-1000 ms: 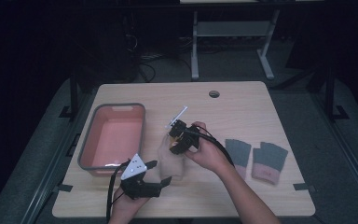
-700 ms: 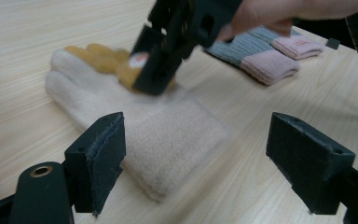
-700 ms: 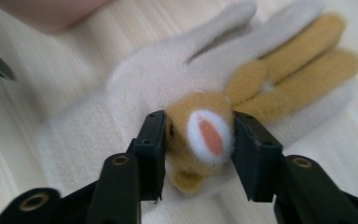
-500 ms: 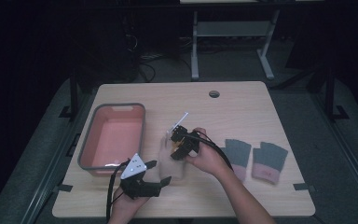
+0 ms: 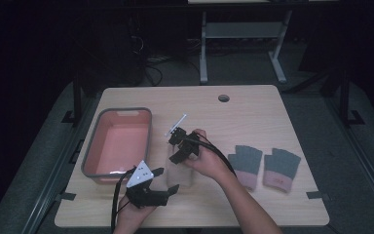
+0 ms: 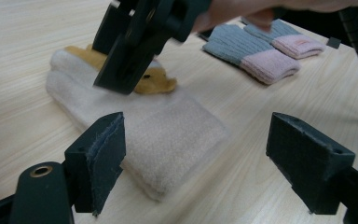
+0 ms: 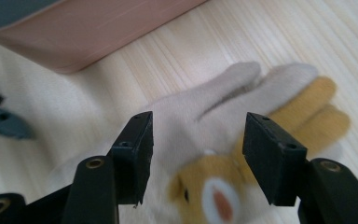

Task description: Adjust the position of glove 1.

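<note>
A cream glove (image 5: pixel 179 171) with a yellow animal face lies flat on the table, fingers pointing away from me. My right gripper (image 5: pixel 176 146) hovers just over its finger end. Its jaws have just been opening and now stand apart above the face (image 7: pixel 214 200), pressing on nothing. In the right gripper view the gripper (image 7: pixel 196 154) looks down on the glove's fingers (image 7: pixel 233 93). My left gripper (image 5: pixel 167 179) rests low at the cuff end, open. In the left gripper view its jaws (image 6: pixel 198 135) straddle the cuff (image 6: pixel 172 135) without touching it.
A pink tub (image 5: pixel 126 110) with a grey rim stands to the left of the glove. Two grey gloves with pink cuffs (image 5: pixel 246 163) (image 5: pixel 280 168) lie side by side at the right. A round cable hole (image 5: pixel 223 98) sits near the table's far edge.
The right gripper's jaws have spread wider over the cream glove, and that hand has shifted slightly toward the left and nearer. The left gripper has stayed put.
</note>
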The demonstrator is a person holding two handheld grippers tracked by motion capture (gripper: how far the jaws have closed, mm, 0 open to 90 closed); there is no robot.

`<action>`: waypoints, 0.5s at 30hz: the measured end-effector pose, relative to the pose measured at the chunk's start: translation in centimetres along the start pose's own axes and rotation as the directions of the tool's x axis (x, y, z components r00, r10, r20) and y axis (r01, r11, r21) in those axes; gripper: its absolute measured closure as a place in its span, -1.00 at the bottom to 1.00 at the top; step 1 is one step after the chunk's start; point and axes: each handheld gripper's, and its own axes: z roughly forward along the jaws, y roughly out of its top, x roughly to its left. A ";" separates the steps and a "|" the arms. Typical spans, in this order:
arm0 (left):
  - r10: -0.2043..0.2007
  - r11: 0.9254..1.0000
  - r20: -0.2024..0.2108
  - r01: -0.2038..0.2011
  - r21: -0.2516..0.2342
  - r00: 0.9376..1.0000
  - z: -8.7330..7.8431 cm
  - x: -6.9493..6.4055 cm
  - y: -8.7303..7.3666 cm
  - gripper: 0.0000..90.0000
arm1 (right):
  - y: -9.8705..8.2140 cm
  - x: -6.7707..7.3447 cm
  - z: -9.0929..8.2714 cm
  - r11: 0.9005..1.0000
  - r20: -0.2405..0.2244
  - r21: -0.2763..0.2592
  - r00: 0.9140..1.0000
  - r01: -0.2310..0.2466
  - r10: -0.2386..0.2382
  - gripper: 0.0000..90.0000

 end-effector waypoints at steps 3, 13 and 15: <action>-0.002 1.000 0.000 0.002 -0.002 1.000 -0.1 0.0 0.0 -0.56 | 0.3 0.3 1.1 1.000 0.011 0.025 1.000 0.014 -0.015 -0.05; 0.001 1.000 0.003 -0.001 -0.001 1.000 -0.1 -0.1 0.0 -0.56 | -0.2 0.8 2.6 0.996 0.044 0.065 0.997 0.057 -0.060 -0.04; 0.002 1.000 0.004 -0.002 -0.007 1.000 -0.1 -0.2 0.0 -0.56 | -0.4 0.6 2.5 0.996 0.046 0.068 0.997 0.060 -0.063 -0.04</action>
